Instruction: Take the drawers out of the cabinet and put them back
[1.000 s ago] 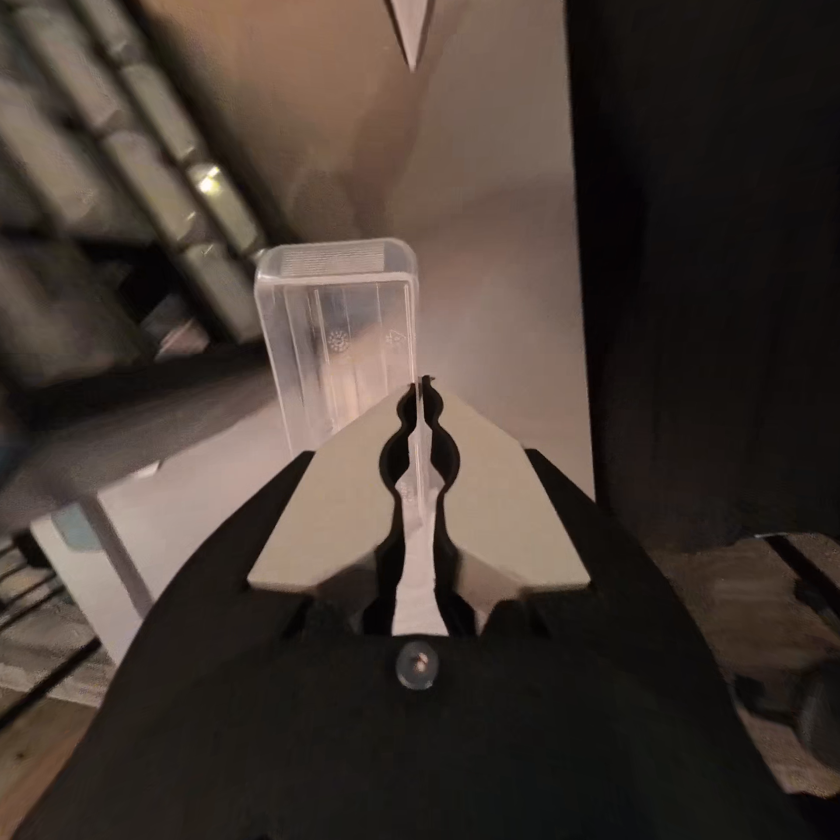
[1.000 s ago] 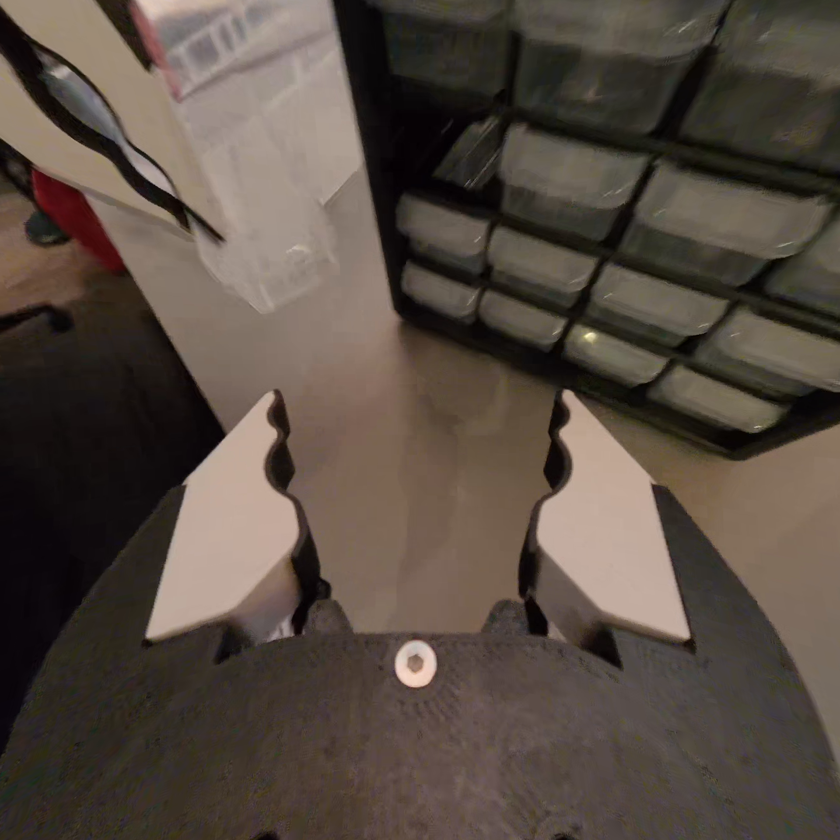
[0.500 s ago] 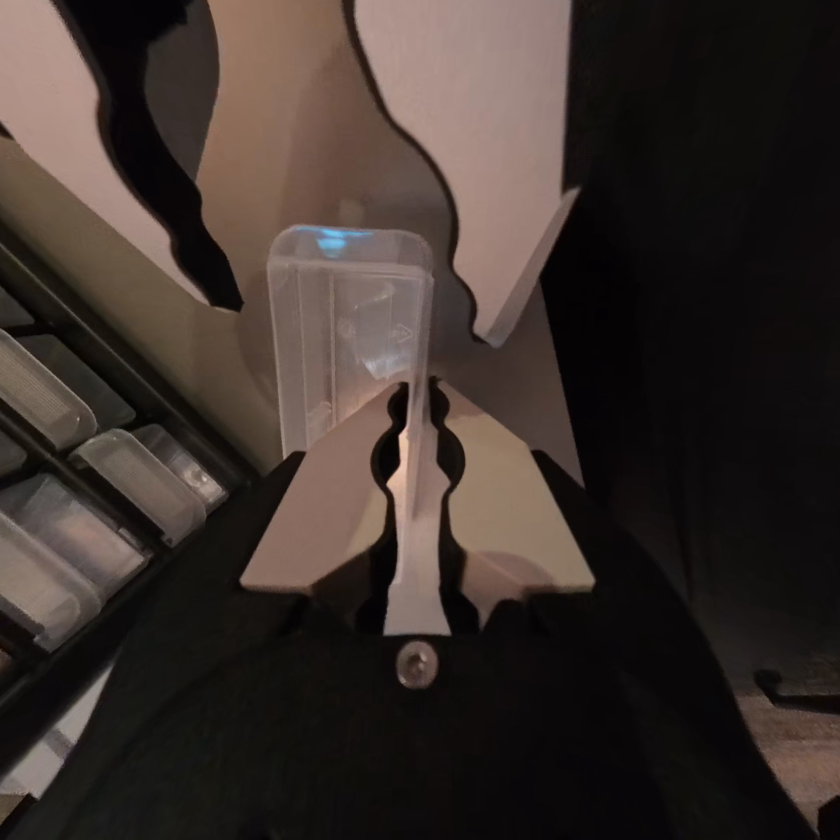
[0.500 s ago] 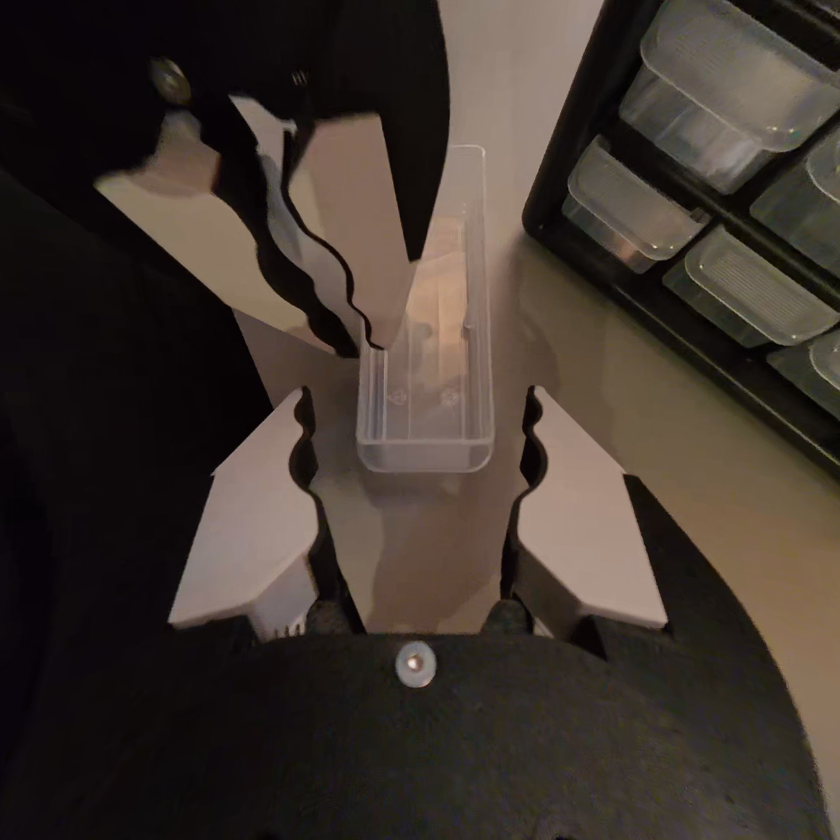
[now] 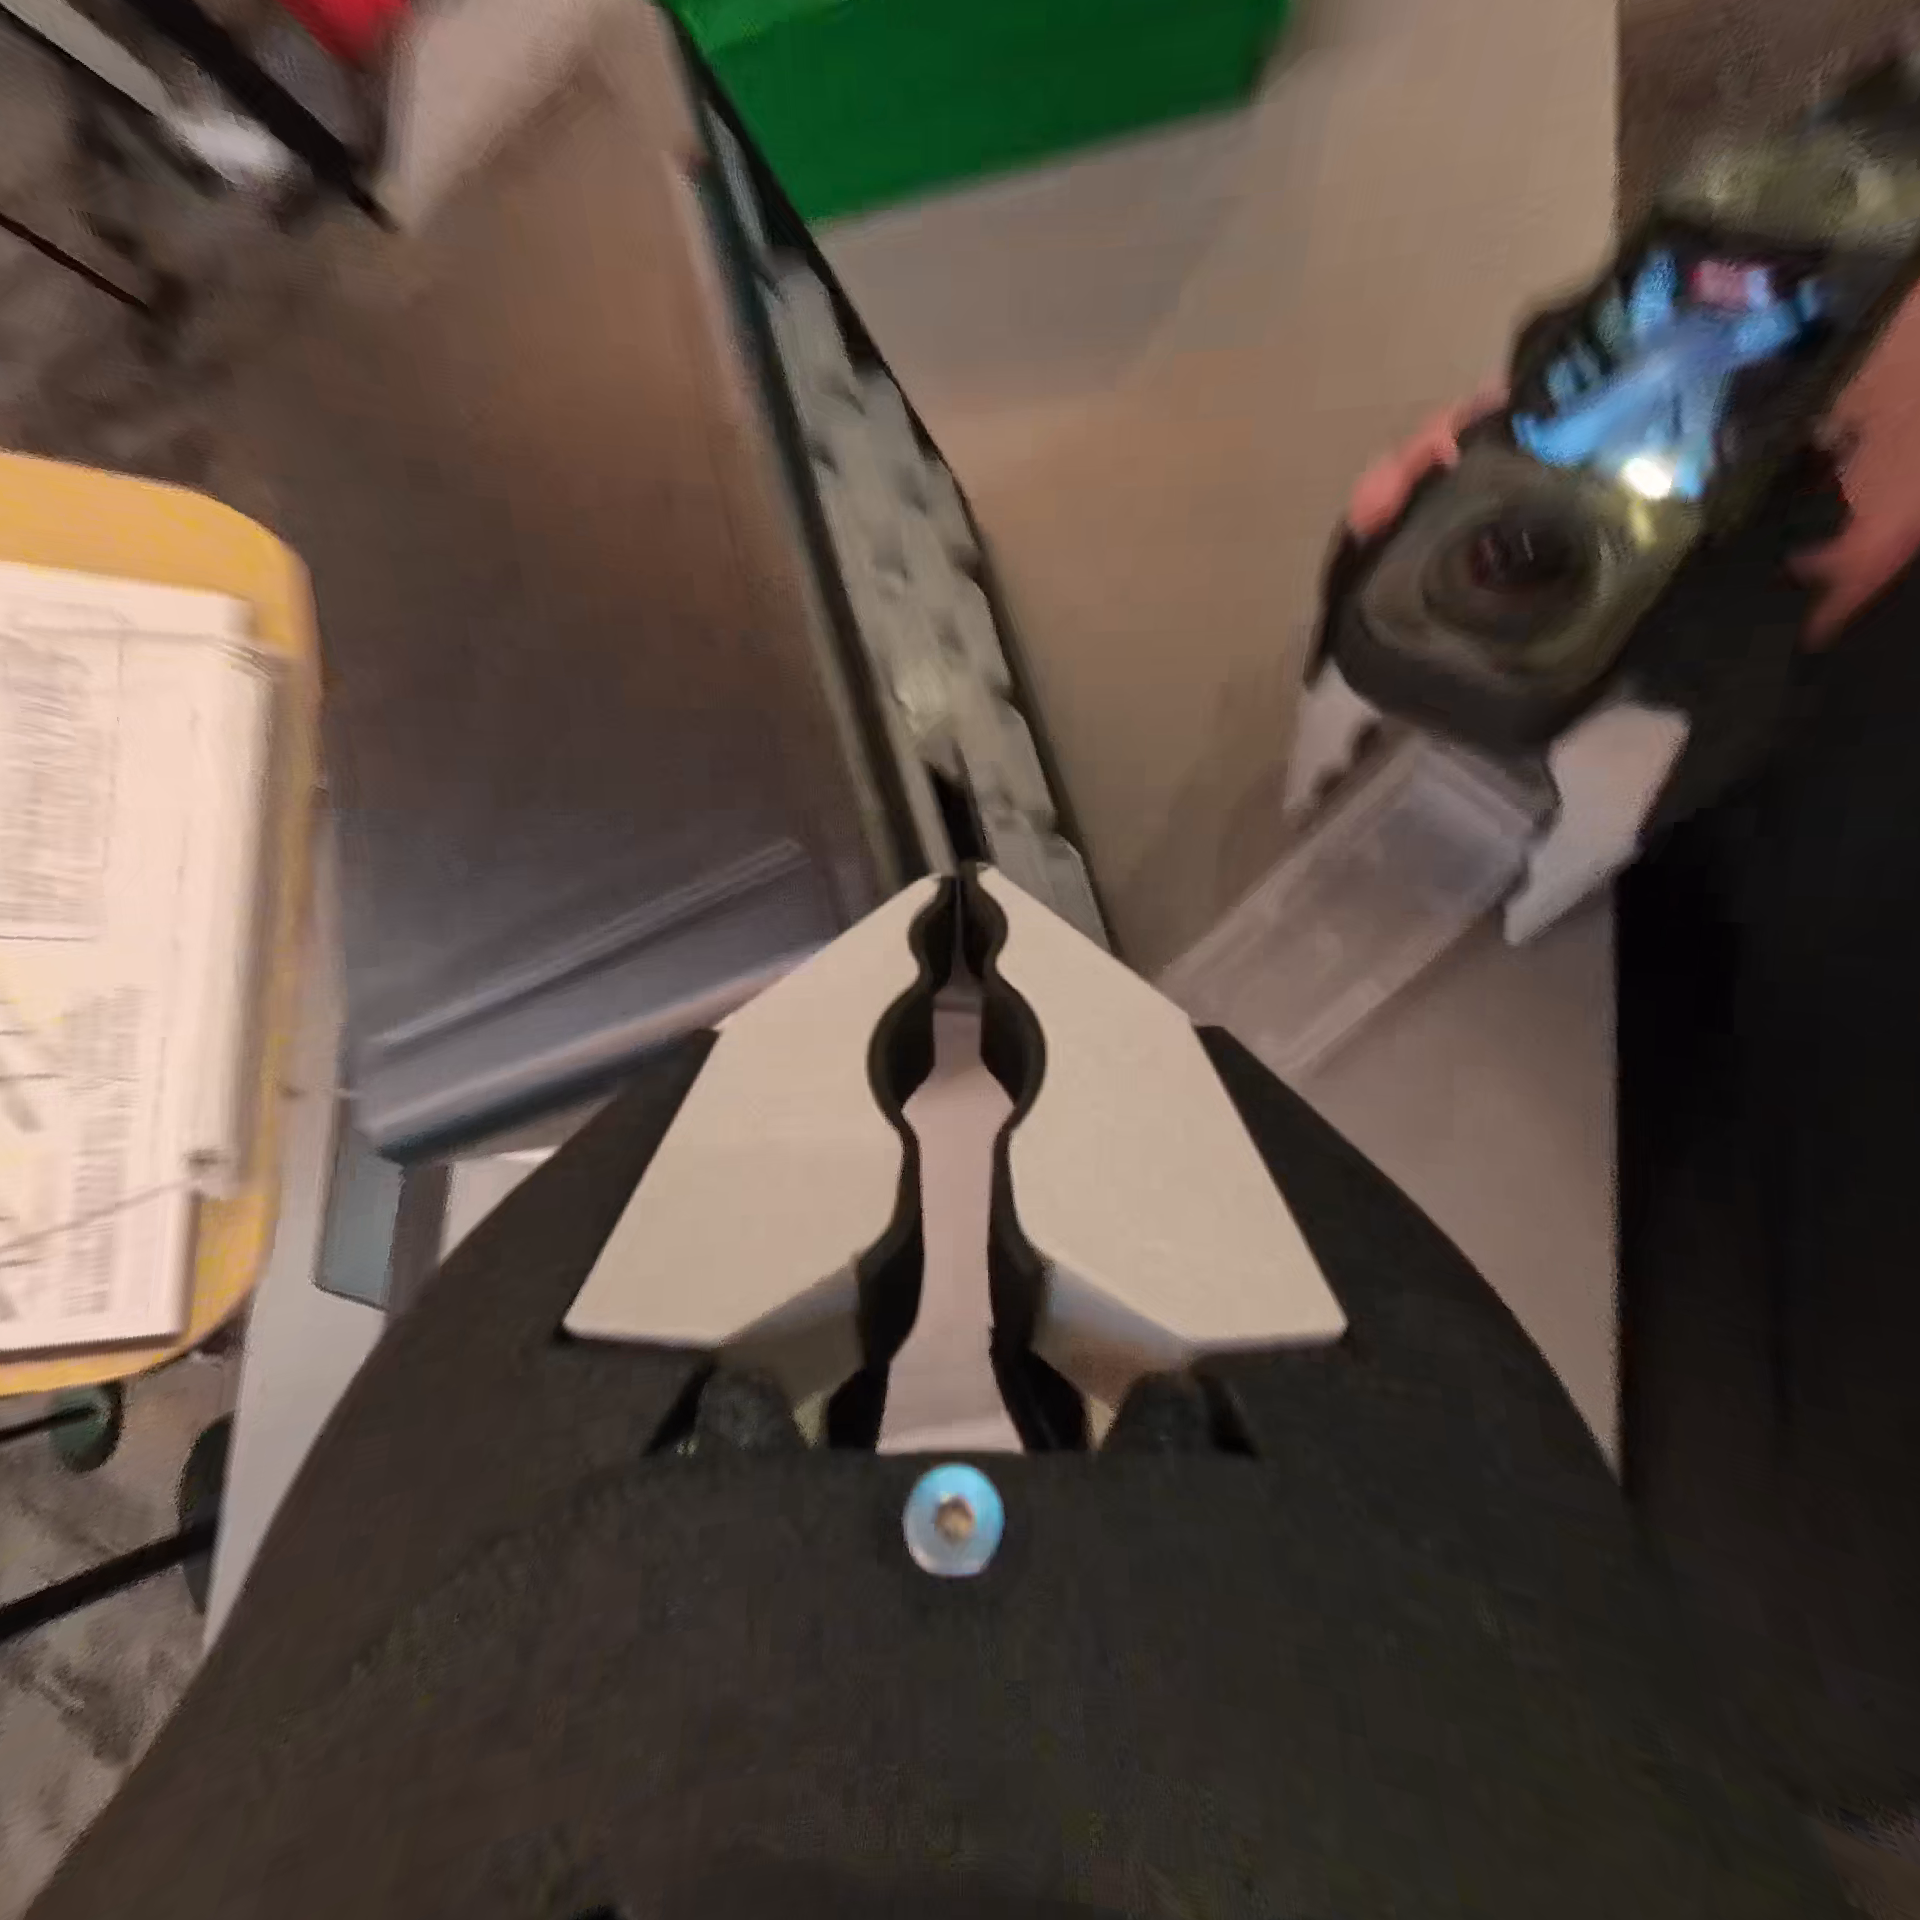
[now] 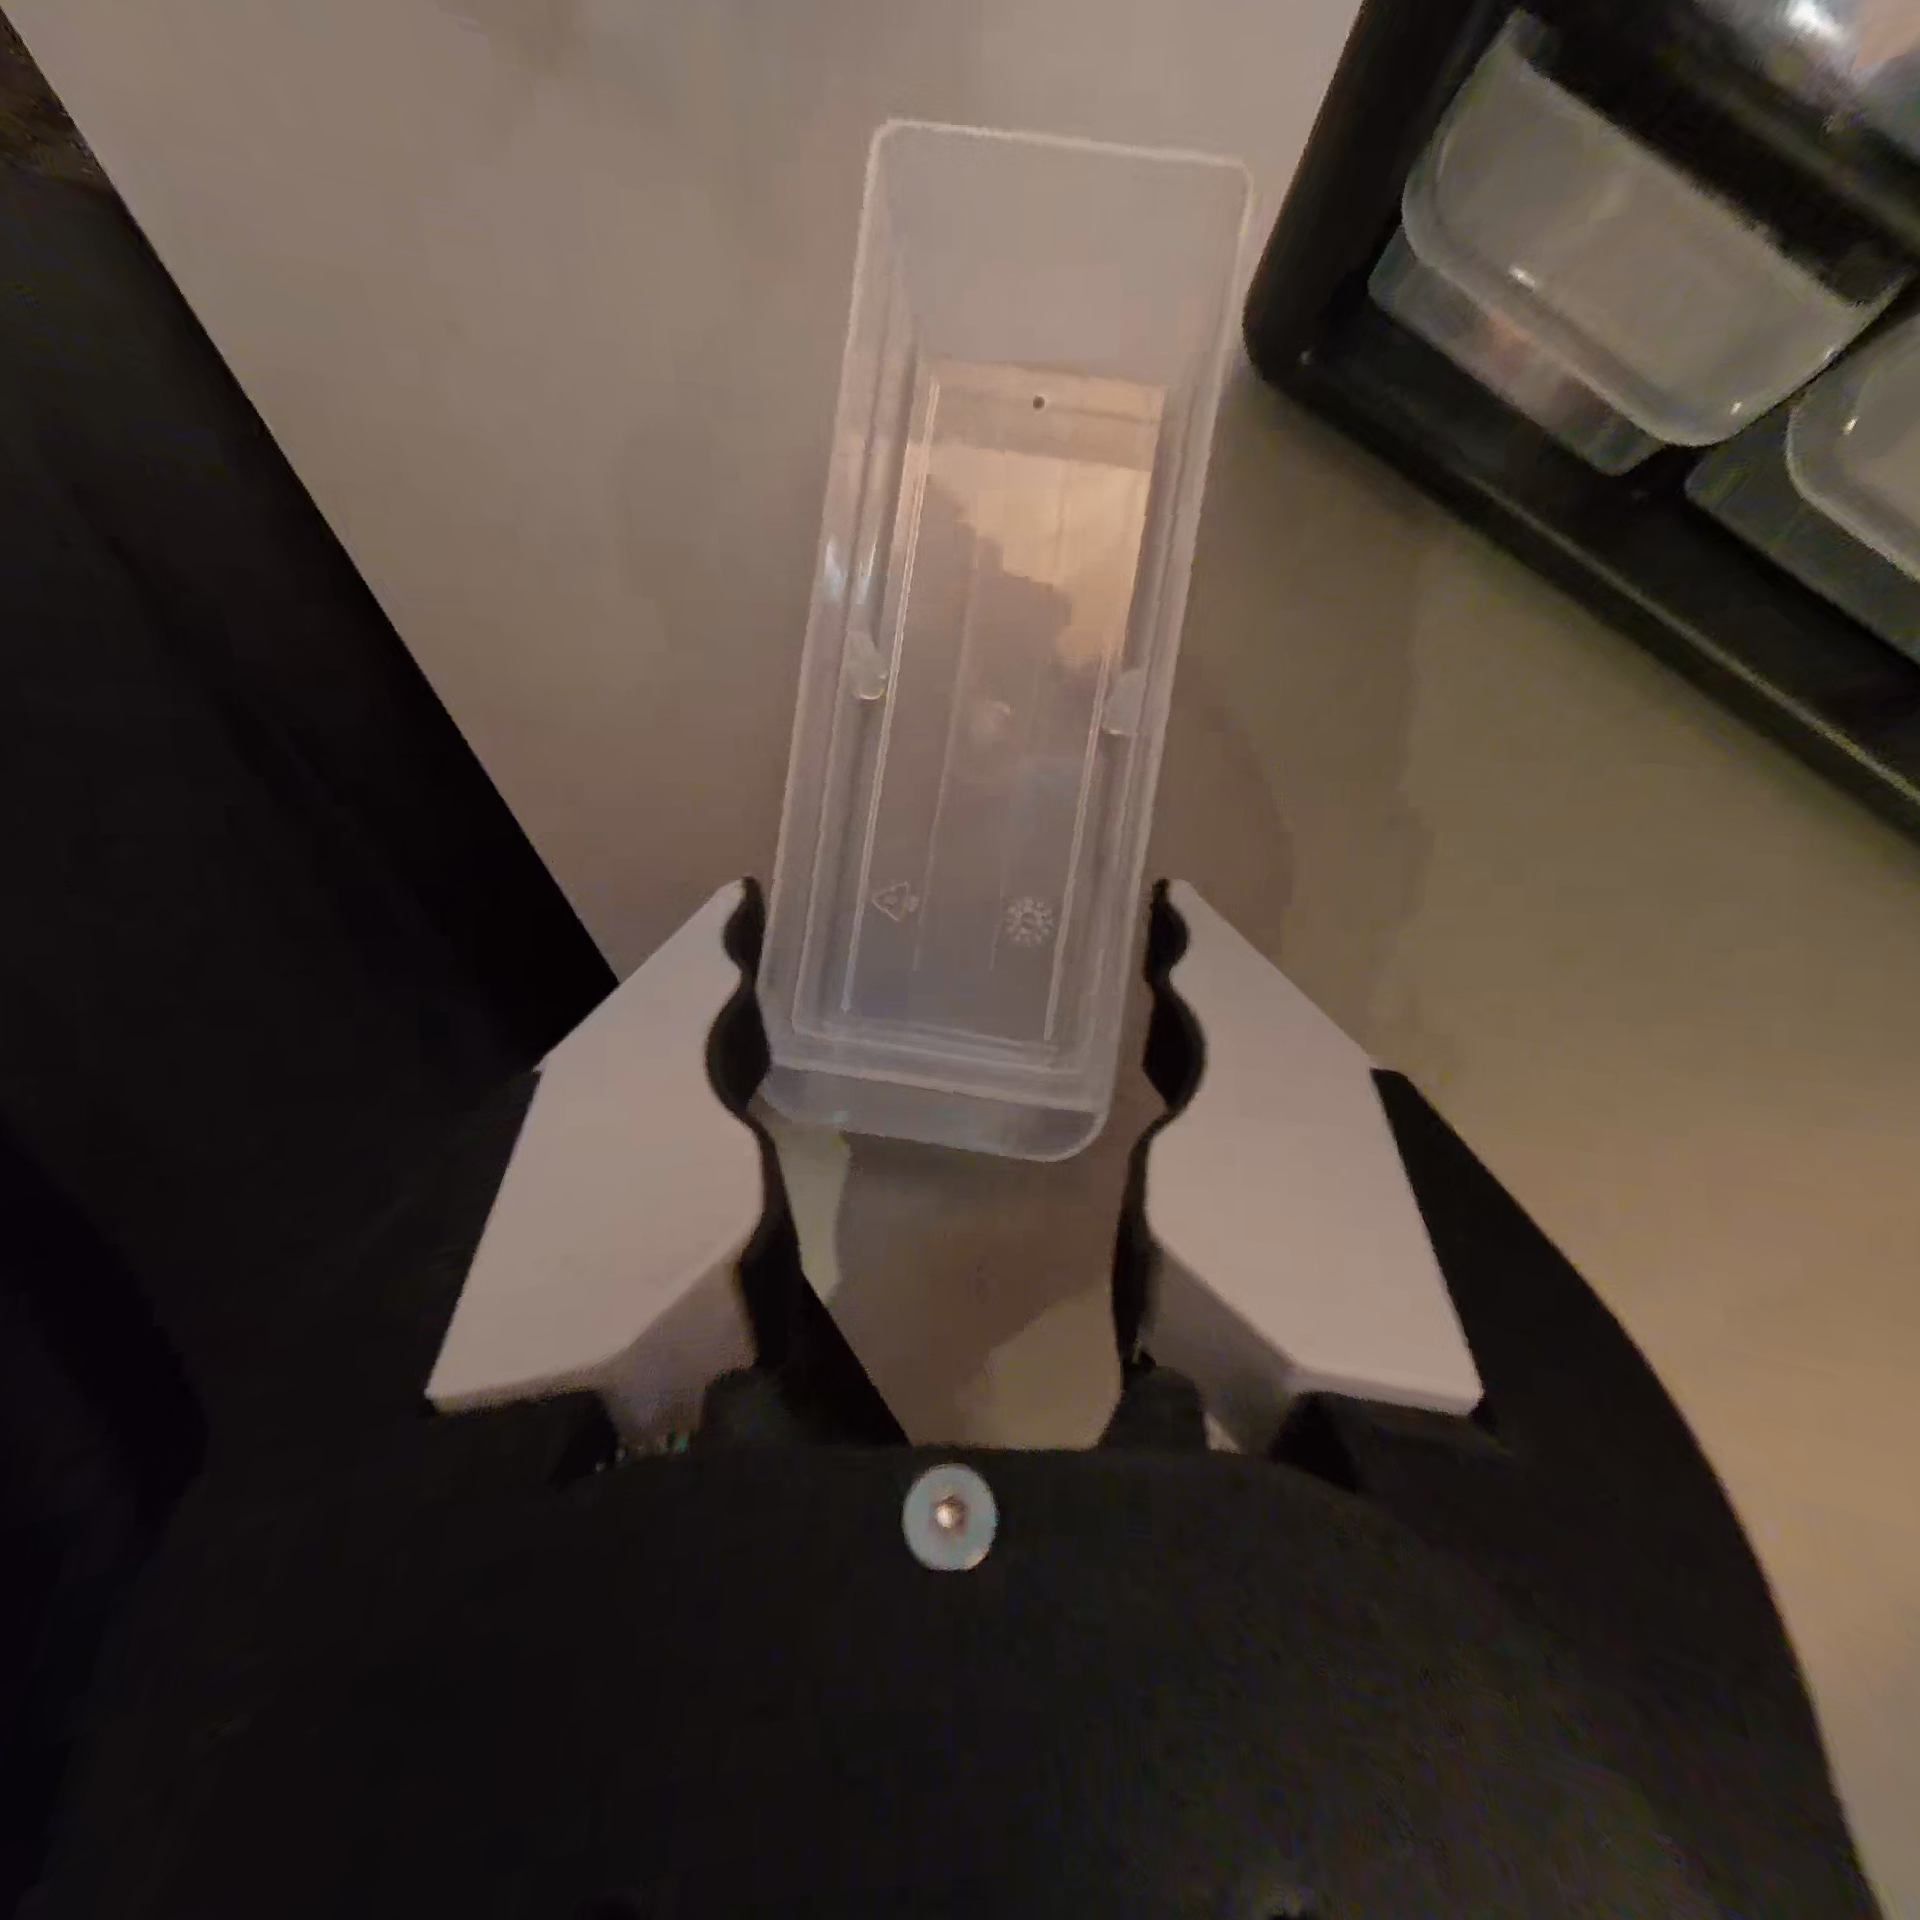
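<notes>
A clear plastic drawer [image 6: 997, 675] lies lengthwise between my right gripper's [image 6: 951, 894] fingers, which are shut on its near end above the beige table [image 6: 1558, 935]. The black cabinet [image 6: 1340, 343] with clear drawers [image 6: 1621, 260] stands to the right of it. My left gripper [image 5: 961, 883] is shut and empty, and its view is blurred. It points along the cabinet's side [image 5: 571, 623] and its row of drawer fronts [image 5: 914, 582]. The left wrist view also shows the right gripper [image 5: 1455, 831], held by a person's hand, with the drawer [image 5: 1340, 935] in it.
A yellow box with a white label [image 5: 135, 883] sits at the left of the cabinet. A green object [image 5: 987, 83] lies behind it. The table's left edge [image 6: 416, 582] runs close to the drawer, with dark floor beyond it.
My left gripper let go of the drawer and swung away towards the cabinet. My right gripper moved up to the drawer and closed on its near end.
</notes>
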Demonstrator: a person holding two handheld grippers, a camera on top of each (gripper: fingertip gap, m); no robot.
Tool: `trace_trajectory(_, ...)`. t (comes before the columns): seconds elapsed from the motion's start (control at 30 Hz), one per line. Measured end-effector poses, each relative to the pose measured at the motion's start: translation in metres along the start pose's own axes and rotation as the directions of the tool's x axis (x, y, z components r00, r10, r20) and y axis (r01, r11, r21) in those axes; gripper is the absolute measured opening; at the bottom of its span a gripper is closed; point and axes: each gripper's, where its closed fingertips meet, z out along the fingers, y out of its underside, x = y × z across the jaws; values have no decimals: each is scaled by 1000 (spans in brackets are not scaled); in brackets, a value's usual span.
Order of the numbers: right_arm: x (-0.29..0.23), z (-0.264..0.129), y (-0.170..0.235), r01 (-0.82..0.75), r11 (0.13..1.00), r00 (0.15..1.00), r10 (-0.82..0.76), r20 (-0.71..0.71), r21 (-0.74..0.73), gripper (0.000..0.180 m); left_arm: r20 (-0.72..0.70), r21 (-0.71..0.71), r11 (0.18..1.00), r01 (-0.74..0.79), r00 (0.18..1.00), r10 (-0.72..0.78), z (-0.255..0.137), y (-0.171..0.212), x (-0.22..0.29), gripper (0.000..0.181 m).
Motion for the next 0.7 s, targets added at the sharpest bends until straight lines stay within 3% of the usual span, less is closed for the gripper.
trace_trajectory(0.03, 0, 0, 1, -13, 1000, 1000, 13, 2, -4, 66, 30, 28, 1000, -2, 1000, 1, -2, -6, -8, 0)
trace_trajectory(0.2, 5, -7, 2, -45, 999, 999, 45, -22, -4, 64, 153, 126, 992, 32, 987, -51, -10, -23, -43, 8)
trace_trajectory(0.3, 8, -24, -3, -55, 998, 998, 56, -24, 23, 63, 255, 90, 995, 52, 964, -74, 0, -11, -68, 17)
trace_trajectory(0.37, 11, -39, -7, -68, 997, 997, 70, -32, 42, 64, 226, 90, 993, 79, 969, -98, 14, -6, -70, 23)
trace_trajectory(0.47, 16, -61, -12, -111, 991, 993, 113, -23, 70, 64, 159, 168, 971, 168, 968, -195, 26, -9, -69, 8)
trace_trajectory(0.7, 28, -108, -23, -166, 979, 984, 173, -47, 118, 64, 66, 227, 938, 263, 957, -284, 26, -7, -68, 3)
